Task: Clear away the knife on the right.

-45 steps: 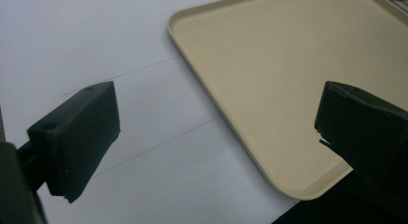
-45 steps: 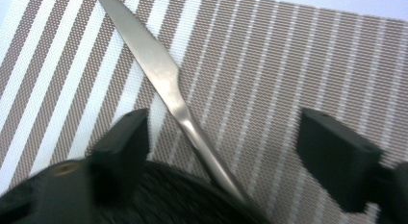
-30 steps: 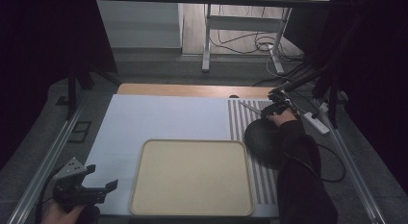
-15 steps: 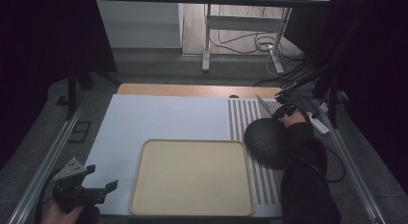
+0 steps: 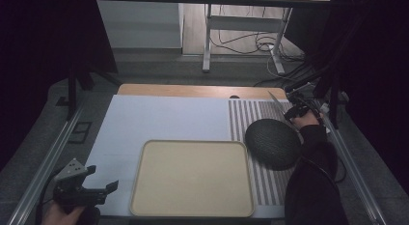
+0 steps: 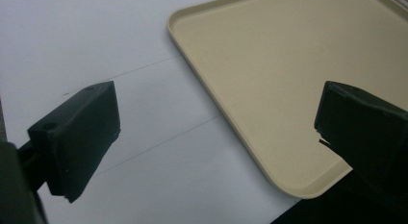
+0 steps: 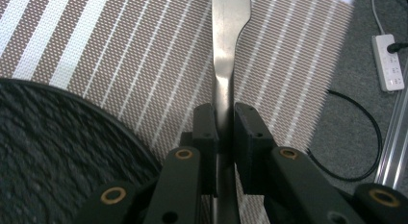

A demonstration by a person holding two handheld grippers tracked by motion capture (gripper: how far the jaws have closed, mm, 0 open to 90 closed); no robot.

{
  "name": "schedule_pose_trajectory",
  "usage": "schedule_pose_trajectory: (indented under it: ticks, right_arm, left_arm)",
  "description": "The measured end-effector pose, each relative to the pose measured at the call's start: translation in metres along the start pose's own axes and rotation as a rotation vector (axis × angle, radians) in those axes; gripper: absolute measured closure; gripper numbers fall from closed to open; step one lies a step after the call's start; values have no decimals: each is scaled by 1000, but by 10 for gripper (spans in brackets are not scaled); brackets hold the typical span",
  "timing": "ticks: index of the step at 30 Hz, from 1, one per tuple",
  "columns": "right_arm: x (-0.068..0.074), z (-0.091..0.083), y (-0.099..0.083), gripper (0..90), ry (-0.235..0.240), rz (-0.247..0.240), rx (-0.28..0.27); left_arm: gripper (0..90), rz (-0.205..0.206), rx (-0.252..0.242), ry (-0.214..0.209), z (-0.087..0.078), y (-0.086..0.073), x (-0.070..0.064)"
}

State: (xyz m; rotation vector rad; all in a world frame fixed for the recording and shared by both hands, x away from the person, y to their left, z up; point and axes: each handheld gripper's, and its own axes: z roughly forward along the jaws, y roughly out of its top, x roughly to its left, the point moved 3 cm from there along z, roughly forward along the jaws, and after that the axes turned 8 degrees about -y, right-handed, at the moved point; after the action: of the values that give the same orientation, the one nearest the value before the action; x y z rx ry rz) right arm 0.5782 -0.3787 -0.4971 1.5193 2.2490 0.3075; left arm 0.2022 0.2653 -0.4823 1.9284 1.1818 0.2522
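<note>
1. Right gripper (image 7: 222, 123) is clamped on the handle of a piece of metal cutlery (image 7: 226, 56). I can see the steel pinched tight between both black jaws in the right gripper view, with the shaft running straight up out of them. Can't tell from here whether it's a knife or something else, the far end is cut off.
2. In the high view the cutlery (image 5: 277, 100) sticks out from my right gripper (image 5: 295, 111) toward the far side of the table, over the striped placemat (image 5: 251, 114).
3. Just below and to the left of the held piece sits a dark round plate (image 5: 273, 143), resting on the placemat. Its textured rim (image 7: 57, 137) shows close beside the jaws.
4. Left gripper (image 5: 103, 192) is down at the near left corner, jaws wide apart and holding nothing.
5. Left gripper view has those spread jaws hanging over the white table cover (image 6: 96, 51), near the corner of the beige tray (image 6: 269, 80), not touching it.
6. Tray (image 5: 193, 179) has nothing on it, sitting just left of the plate.
</note>
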Motion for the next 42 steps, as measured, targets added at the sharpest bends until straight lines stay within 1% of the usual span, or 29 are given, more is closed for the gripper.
schedule_pose_trajectory:
  ticks: [3,4,6,9,12,14,17,28,33,35,36,40,41,42]
  right_arm:
    - [-2,-4,-2,803,6,9,-7]
    - [-3,-10,-4,803,8,6,-7]
    - [-2,-14,-5,803,12,1,-12]
    - [1,-22,-6,802,33,-5,-17]
    - [8,-28,-8,802,49,-14,-22]
    - [14,-31,-9,802,64,-19,-23]
    - [24,-34,-11,802,80,-40,-22]
    - [66,-45,-13,802,112,-129,-28]
    - [84,-48,-20,802,133,-163,-23]
    - [86,-49,-21,802,134,-168,-23]
    - [93,-50,-24,802,133,-187,-17]
    - [105,-53,-30,802,148,-210,-14]
    - [105,-53,-30,802,148,-210,-14]
    - [111,-55,-34,801,156,-219,-12]
  left_arm:
    - [30,0,0,0,0,0,0]
    - [30,0,1,0,0,0,0]
    - [31,0,1,1,0,0,0]
    - [30,1,1,1,0,0,0]
    - [31,2,2,2,0,0,0]
    - [31,2,1,2,0,0,0]
    - [30,4,3,2,0,0,0]
    - [31,6,3,4,1,0,-1]
    - [31,9,4,5,1,0,-1]
    - [31,10,4,5,1,0,-1]
    - [31,11,5,6,1,0,-1]
    - [31,12,5,6,1,0,-1]
    - [31,12,5,6,1,0,-1]
    - [31,13,5,6,1,1,-1]
